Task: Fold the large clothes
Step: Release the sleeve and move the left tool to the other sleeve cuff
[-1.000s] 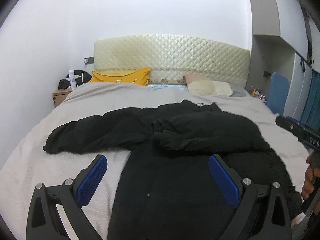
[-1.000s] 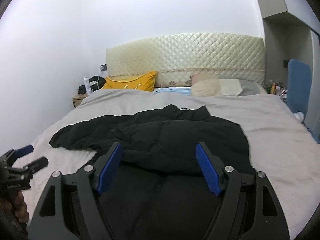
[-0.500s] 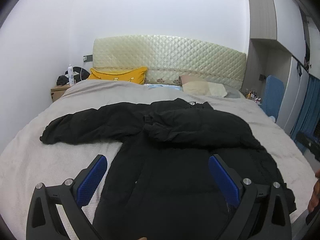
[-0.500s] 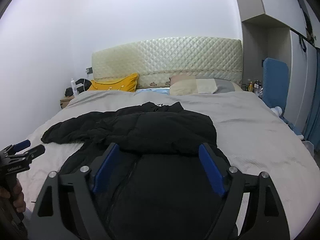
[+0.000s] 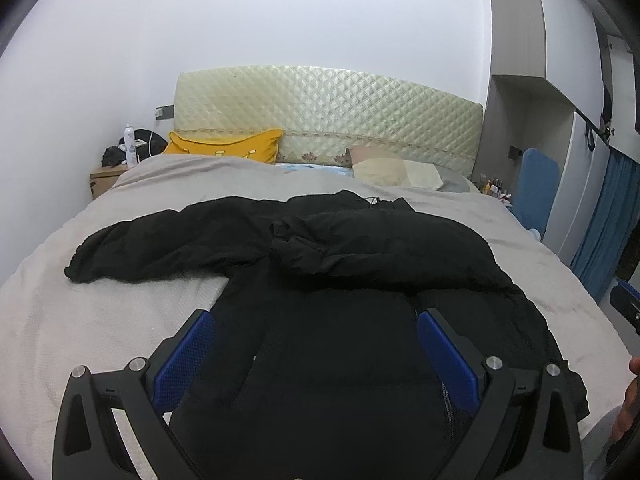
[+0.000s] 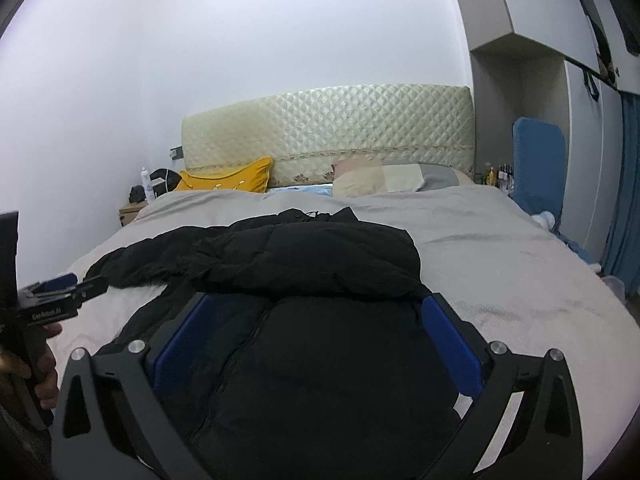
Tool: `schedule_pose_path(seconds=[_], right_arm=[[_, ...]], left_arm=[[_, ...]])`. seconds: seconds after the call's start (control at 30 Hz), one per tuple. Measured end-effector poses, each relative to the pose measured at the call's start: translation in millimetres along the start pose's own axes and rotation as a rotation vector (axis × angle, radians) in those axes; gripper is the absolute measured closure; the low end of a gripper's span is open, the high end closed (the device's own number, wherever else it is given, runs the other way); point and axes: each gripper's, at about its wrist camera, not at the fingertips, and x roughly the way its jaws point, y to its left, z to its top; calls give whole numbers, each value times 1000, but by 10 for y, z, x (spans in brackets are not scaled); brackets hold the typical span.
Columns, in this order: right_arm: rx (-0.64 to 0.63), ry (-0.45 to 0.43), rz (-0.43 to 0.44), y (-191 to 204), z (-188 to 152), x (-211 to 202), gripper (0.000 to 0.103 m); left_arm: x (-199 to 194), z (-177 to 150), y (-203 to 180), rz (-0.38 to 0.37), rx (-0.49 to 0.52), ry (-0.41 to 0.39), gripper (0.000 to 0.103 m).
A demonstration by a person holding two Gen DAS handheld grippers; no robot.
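Observation:
A large black padded jacket (image 5: 340,320) lies front up on the grey bed (image 5: 100,312), zipper toward me. Its right sleeve is folded across the chest (image 5: 384,252); its left sleeve (image 5: 160,244) stretches out to the left. The jacket also shows in the right wrist view (image 6: 320,340). My left gripper (image 5: 316,344) is open and empty, held above the jacket's lower part. My right gripper (image 6: 316,328) is open and empty, above the jacket's lower half. The left gripper also shows at the left edge of the right wrist view (image 6: 60,292).
A cream quilted headboard (image 5: 328,116), a yellow pillow (image 5: 224,148) and a beige pillow (image 5: 396,172) are at the bed's far end. A nightstand with a bottle (image 5: 129,146) stands far left. A blue board (image 5: 534,192) and a blue curtain (image 5: 608,220) are on the right.
Both grippers have drawn back toward the foot of the bed and risen a little, so more of the jacket shows. Both stayed open. The jacket has not moved.

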Motion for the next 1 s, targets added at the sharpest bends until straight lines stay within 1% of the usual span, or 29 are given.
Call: schedule_pose_path(seconds=[0.2, 0.3, 0.37, 0.47, 0.53, 0.6, 0.7, 0.8, 0.83, 0.9, 0.93, 1.0], right_arm=[[14, 14, -7, -35, -49, 59, 0], [17, 13, -8, -39, -52, 64, 0], [21, 10, -14, -57, -61, 73, 0], [29, 22, -13, -78, -80, 103, 0], [35, 26, -12, -99, -91, 117, 0], [42, 27, -12, -114, -91, 126, 0], [52, 35, -12, -131, -95, 148, 0], [51, 36, -20, -124, -96, 152, 0], [51, 33, -19, -121, -96, 150, 0], [49, 22, -24, -130, -99, 160, 0], [47, 23, -32, -134, -101, 179, 0], [47, 29, -36, -130, -100, 222, 0]], left_arm=[[50, 35, 20, 1, 0, -1, 0], [75, 89, 56, -16, 6, 7, 0], [98, 152, 86, -8, 27, 10, 0], [143, 299, 214, -13, 20, 24, 0], [180, 415, 319, 0, 27, 34, 0], [230, 543, 470, 10, 27, 47, 0], [337, 735, 822, 44, 4, 67, 0], [502, 803, 1161, 115, -17, 91, 0], [577, 806, 1311, 126, -42, 104, 0], [719, 792, 1679, 97, -163, 149, 0], [773, 782, 1844, 103, -203, 155, 0], [873, 770, 2108, 138, -216, 161, 0]])
